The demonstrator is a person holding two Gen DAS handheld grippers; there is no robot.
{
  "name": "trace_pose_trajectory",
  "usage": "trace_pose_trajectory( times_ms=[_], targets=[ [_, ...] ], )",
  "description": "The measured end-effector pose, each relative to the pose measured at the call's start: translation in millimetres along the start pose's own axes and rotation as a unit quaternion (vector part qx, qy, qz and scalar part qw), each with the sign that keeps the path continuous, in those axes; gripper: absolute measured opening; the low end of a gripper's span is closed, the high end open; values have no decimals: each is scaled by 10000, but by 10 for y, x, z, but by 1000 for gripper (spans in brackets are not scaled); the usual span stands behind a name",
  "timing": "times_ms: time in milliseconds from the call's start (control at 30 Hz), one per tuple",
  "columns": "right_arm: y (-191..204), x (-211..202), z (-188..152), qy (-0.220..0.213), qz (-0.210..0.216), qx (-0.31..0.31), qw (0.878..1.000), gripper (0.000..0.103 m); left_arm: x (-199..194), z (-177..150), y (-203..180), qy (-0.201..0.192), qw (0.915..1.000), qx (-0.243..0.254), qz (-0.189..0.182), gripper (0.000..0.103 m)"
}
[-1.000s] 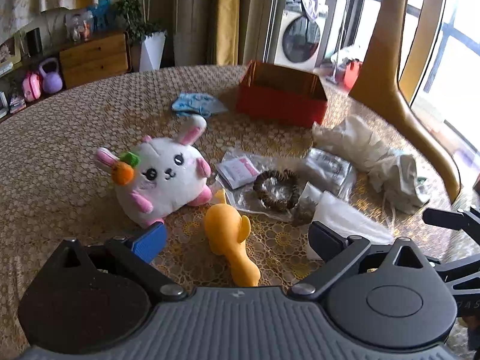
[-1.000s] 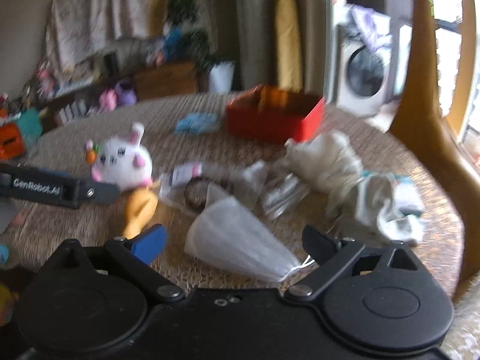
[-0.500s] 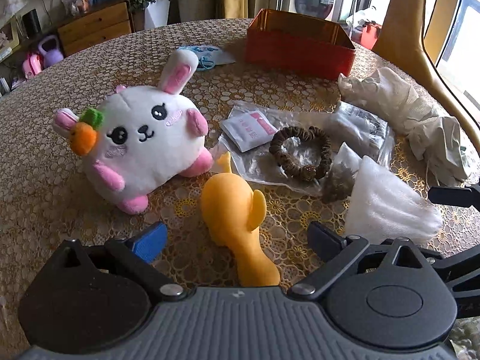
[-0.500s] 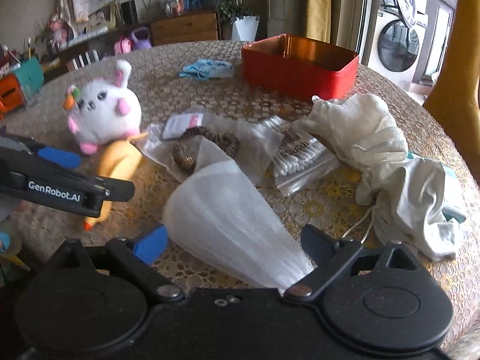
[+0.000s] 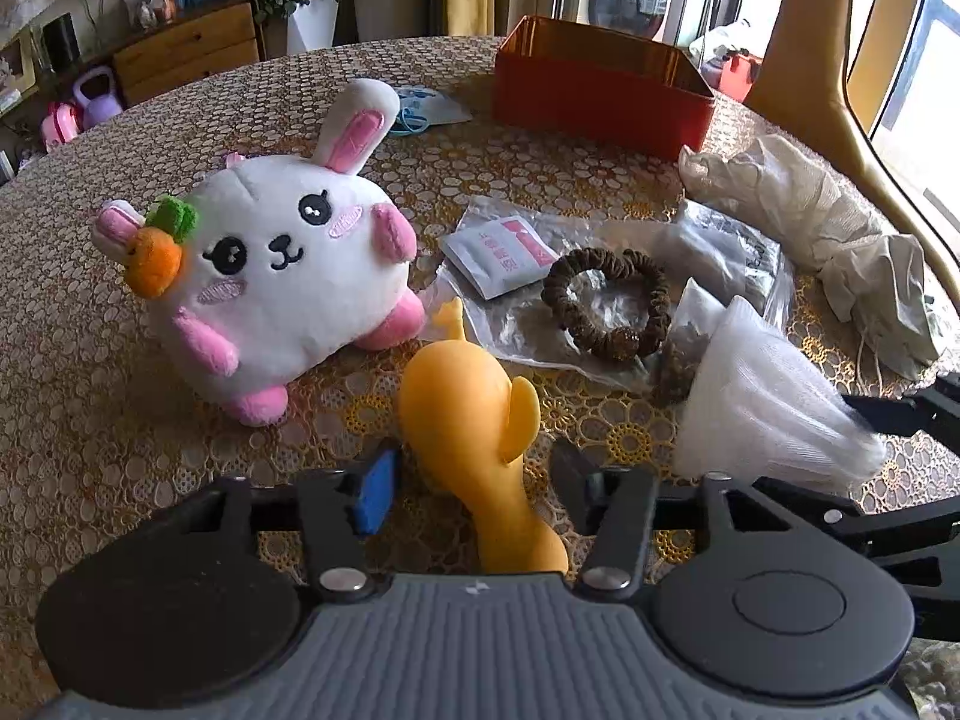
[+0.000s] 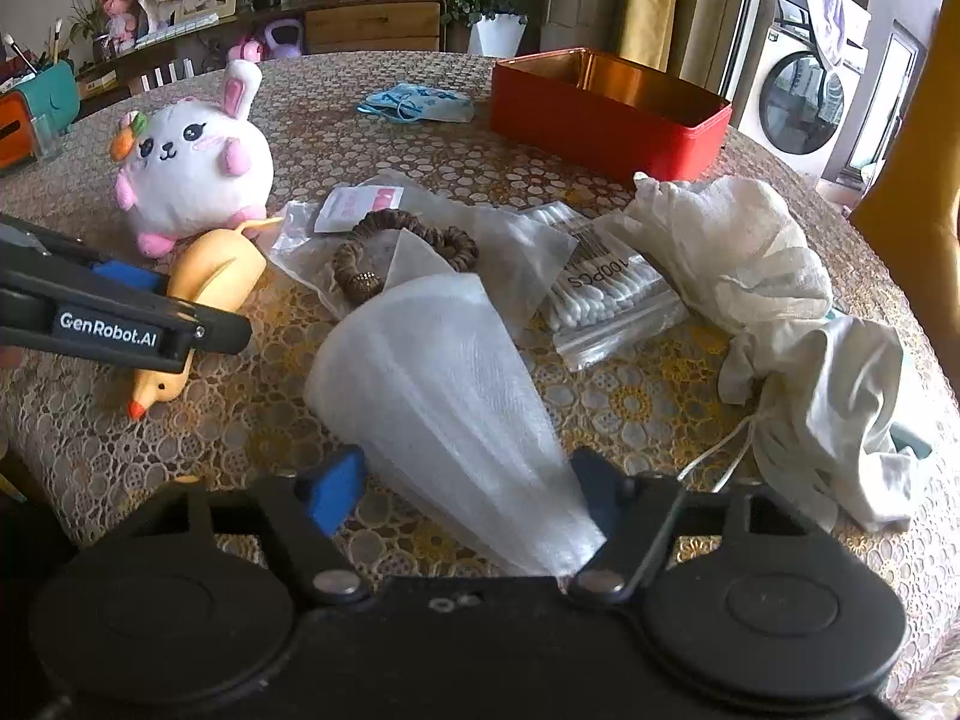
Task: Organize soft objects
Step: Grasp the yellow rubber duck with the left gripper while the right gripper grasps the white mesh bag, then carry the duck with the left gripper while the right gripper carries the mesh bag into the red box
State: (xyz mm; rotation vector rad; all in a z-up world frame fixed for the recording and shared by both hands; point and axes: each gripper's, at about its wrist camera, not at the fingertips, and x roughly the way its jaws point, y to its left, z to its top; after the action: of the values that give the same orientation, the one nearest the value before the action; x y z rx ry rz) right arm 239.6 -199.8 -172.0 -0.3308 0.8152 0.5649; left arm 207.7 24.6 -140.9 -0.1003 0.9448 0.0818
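An orange rubber duck [image 5: 474, 426] lies on the table between the fingers of my left gripper [image 5: 474, 480], whose jaws stand partly closed around it with a small gap on each side. It also shows in the right wrist view [image 6: 204, 288]. A white plush rabbit [image 5: 270, 282] sits to its left. My right gripper [image 6: 468, 474] is open around a white gauzy pouch [image 6: 444, 396], which also shows in the left wrist view [image 5: 762, 414]. A red box [image 5: 600, 90] stands open at the back.
A brown scrunchie [image 5: 606, 300], a sachet [image 5: 498, 252], a bag of cotton swabs [image 6: 606, 294], crumpled pale cloths [image 6: 780, 288] and a blue face mask [image 6: 414, 102] lie on the lace-covered table [image 5: 78, 330]. A yellow chair [image 5: 822, 60] stands at the right.
Both grippers have moved down and forward to the table. The left jaws have narrowed around the duck; the right jaws have narrowed around the white pouch.
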Motion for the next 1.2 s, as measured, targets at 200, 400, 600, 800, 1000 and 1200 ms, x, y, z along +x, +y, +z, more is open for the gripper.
trace_pose_trajectory(
  times_ms=[200,400,600,800,1000,1200],
  targets=[
    [7,-61,16,-69,-117,89,9999,48,-34,2,55,-66,9999,-85,-38,36],
    [19,-189,43,-270,-177,171,9993,31,-75,-8,45,-154,9999,-31,-30,31],
    [-36,-362,111,-488,-159,405,9979,23,-117,-9,70,-207,9998,-76,-13,30],
    [-118,-502,185,-607,-85,782,9950,20,-187,1,74,-314,9995,-89,-26,30],
    [-185,-635,284,-721,43,1021,9922,20,-310,82,64,-363,9991,-147,-173,29],
    [-270,-806,480,-936,171,1150,9888,20,-519,316,-21,-501,9978,-89,-419,29]
  ],
)
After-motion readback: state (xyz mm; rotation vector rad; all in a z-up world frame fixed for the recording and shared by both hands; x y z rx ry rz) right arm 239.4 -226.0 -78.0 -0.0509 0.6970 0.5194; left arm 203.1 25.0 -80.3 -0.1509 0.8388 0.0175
